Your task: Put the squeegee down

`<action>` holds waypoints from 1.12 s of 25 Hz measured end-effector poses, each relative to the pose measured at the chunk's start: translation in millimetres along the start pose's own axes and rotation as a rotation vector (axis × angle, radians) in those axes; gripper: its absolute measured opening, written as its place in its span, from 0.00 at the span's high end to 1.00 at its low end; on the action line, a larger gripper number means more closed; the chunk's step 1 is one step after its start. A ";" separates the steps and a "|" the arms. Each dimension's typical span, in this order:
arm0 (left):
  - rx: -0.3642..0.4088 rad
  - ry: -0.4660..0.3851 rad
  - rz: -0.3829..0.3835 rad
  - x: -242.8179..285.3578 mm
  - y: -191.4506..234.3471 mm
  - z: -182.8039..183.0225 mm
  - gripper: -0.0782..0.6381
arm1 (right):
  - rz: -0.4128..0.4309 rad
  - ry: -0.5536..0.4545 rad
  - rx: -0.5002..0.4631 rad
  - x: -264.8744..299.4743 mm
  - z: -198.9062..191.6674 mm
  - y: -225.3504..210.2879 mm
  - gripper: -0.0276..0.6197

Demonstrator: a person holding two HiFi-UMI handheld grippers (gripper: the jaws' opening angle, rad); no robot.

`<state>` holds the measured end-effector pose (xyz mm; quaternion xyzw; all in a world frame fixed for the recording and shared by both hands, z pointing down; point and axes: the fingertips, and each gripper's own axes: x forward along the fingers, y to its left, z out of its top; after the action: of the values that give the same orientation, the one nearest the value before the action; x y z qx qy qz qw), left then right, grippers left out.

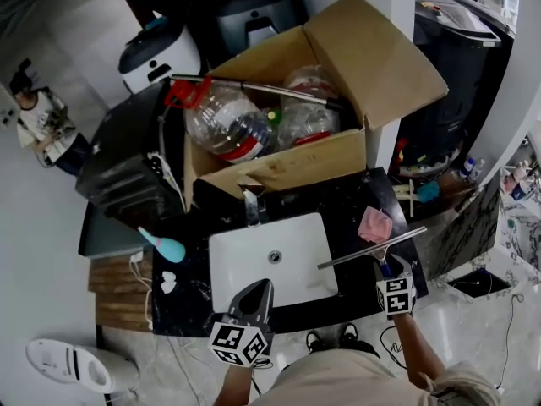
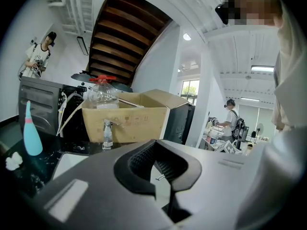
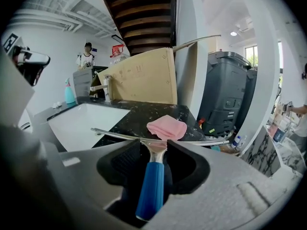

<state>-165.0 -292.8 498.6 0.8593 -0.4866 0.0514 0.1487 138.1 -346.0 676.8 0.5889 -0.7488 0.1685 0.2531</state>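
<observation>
The squeegee (image 1: 372, 248) has a long metal blade and a blue handle (image 3: 151, 186). Its blade lies across the right part of the black counter (image 1: 338, 205), from the sink's edge towards the counter's right end, just in front of a pink cloth (image 1: 375, 224). My right gripper (image 1: 387, 271) is open around the handle, with a dark gap showing on each side of it in the right gripper view (image 3: 153, 150). My left gripper (image 1: 260, 284) hovers over the front of the white sink (image 1: 300, 282), its fingers closed to a point with nothing between them (image 2: 154, 143).
A faucet (image 1: 252, 203) stands behind the sink. A big cardboard box (image 1: 279, 172) with plastic bottles fills the back of the counter. A teal bottle (image 1: 165, 246) lies at the left. A dark bin (image 3: 230, 95) stands right of the counter. A person (image 1: 38, 121) stands far left.
</observation>
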 end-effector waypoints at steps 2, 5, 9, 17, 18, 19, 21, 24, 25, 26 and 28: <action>-0.016 0.020 -0.003 0.9 -4.1 -11.3 0.87 | 0.020 -0.004 0.009 -8.7 -2.8 4.1 0.68; -0.037 0.024 -0.014 5.1 -12.0 -20.8 0.87 | 0.054 -0.044 -0.009 -20.2 9.8 12.0 0.68; -0.036 -0.001 -0.040 11.2 -22.4 -17.8 0.87 | 0.098 -0.127 -0.010 -41.8 41.6 20.9 0.70; -0.032 -0.086 -0.034 12.1 -25.8 2.3 0.87 | 0.125 -0.319 -0.058 -96.8 108.2 25.2 0.83; -0.027 -0.091 -0.033 11.9 -25.7 5.0 0.87 | 0.127 -0.345 -0.055 -102.8 117.1 24.9 0.84; -0.021 -0.096 -0.033 11.6 -25.4 7.7 0.87 | 0.132 -0.367 -0.051 -108.1 125.4 25.0 0.85; -0.012 -0.108 -0.030 10.3 -25.0 12.7 0.87 | 0.151 -0.400 -0.047 -117.2 139.2 26.7 0.88; -0.008 -0.132 -0.024 7.8 -25.5 19.8 0.87 | 0.181 -0.434 -0.039 -131.3 156.6 30.7 0.92; -0.004 -0.139 -0.024 7.2 -26.1 22.8 0.87 | 0.188 -0.446 -0.030 -136.0 162.6 31.8 0.93; 0.003 -0.145 -0.025 6.4 -26.7 26.0 0.87 | 0.193 -0.461 -0.024 -140.6 168.7 33.2 0.94; 0.017 -0.157 -0.027 4.2 -27.4 32.5 0.87 | 0.201 -0.489 -0.025 -148.5 179.1 36.7 0.95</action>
<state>-141.3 -293.0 463.0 0.8684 -0.4847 -0.0143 0.1036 96.7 -317.1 446.7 0.5318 -0.8444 0.0360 0.0537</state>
